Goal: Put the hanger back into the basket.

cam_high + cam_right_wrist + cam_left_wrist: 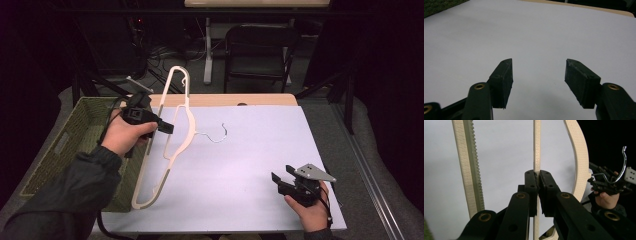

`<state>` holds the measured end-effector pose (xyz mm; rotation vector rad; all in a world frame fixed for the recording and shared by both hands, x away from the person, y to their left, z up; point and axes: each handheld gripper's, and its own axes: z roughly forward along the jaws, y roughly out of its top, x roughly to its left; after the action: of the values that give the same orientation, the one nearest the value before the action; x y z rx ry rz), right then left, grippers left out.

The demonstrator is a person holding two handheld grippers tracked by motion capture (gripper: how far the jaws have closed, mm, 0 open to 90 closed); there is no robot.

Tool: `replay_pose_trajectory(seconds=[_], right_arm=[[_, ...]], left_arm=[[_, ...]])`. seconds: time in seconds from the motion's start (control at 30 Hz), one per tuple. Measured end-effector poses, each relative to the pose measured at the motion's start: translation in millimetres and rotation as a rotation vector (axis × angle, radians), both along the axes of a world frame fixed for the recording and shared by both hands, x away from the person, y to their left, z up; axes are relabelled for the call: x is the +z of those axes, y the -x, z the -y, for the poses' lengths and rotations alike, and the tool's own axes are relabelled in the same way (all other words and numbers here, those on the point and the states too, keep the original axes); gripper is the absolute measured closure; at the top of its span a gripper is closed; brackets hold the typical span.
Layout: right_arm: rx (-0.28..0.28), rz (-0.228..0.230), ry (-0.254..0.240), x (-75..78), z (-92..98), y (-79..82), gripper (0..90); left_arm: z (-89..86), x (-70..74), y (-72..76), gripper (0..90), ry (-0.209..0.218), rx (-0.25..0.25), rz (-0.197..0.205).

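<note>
A cream plastic hanger (pixel 191 125) is raised at a slant over the left side of the white table cover (pixel 250 150), its lower end near the front left. Its metal hook (pixel 220 136) juts to the right. My left gripper (pixel 167 128) is shut on a thin bar of the hanger. In the left gripper view the pads pinch that bar (pixel 537 145), with the wider ribbed bar (pixel 467 170) to its left. My right gripper (pixel 281 173) rests at the front right of the table, jaws open. In the right gripper view (pixel 537 72) nothing lies between them.
A green woven basket (pixel 75 140) stands along the table's left edge, under my left forearm. Behind the table are a dark folding chair (pixel 257 50) and cables on the floor. A strip of bare wood (pixel 240 100) shows at the far edge.
</note>
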<state>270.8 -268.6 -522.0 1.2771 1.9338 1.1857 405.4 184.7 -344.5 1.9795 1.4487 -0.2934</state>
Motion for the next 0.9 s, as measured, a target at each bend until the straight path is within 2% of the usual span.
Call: replay_pose_trajectory(seconds=[0.1,0.13,0.3,0.37,0.4,0.43,0.47,0.5,0.53,0.63,0.7,0.9], right_arm=[[0.001,0.002,0.002,0.2,-0.2,0.1,39.2],[0.0,0.002,0.002,0.2,-0.2,0.1,39.3],[-0.002,0.001,0.001,0.2,0.0,0.2,39.3],[-0.002,0.001,0.001,0.1,-0.2,0.2,39.2],[-0.002,0.005,0.001,-0.1,-0.6,0.0,39.3],[-0.002,0.005,0.001,-0.1,-0.6,0.0,39.3],[0.0,0.003,0.001,0.1,-0.6,0.1,39.3],[0.0,0.003,0.001,0.1,-0.6,0.1,39.3],[-0.002,0.004,0.001,-0.2,-0.6,-0.1,39.3],[-0.003,0.003,0.001,-0.4,-0.6,-0.2,39.3],[0.0,0.003,0.002,-0.5,-0.6,-0.3,39.3],[0.002,0.002,0.001,-0.5,-1.0,-0.2,39.3]], left_arm=[[-16.2,5.1,-2.9,85.9,0.011,0.042,0.001],[-16.2,5.1,-2.9,85.9,0.011,0.042,0.001],[-48.0,11.0,-8.7,85.9,0.038,0.117,0.015],[-51.6,11.4,-9.6,85.9,0.043,0.13,0.013],[-62.4,11.8,-12.2,85.9,0.058,0.155,0.009],[-62.4,11.8,-12.2,85.9,0.058,0.155,0.009],[-73.9,11.9,-14.9,85.9,0.073,0.183,0.008],[-73.9,11.9,-14.9,85.9,0.073,0.183,0.008],[-83.4,11.8,-17.0,86.0,0.085,0.2,-0.001],[-90.7,11.4,-18.5,85.9,0.088,0.217,-0.005],[-100.8,9.3,-20.1,85.9,0.106,0.247,-0.019],[-111.3,7.5,-22.3,85.9,0.116,0.259,-0.021]])
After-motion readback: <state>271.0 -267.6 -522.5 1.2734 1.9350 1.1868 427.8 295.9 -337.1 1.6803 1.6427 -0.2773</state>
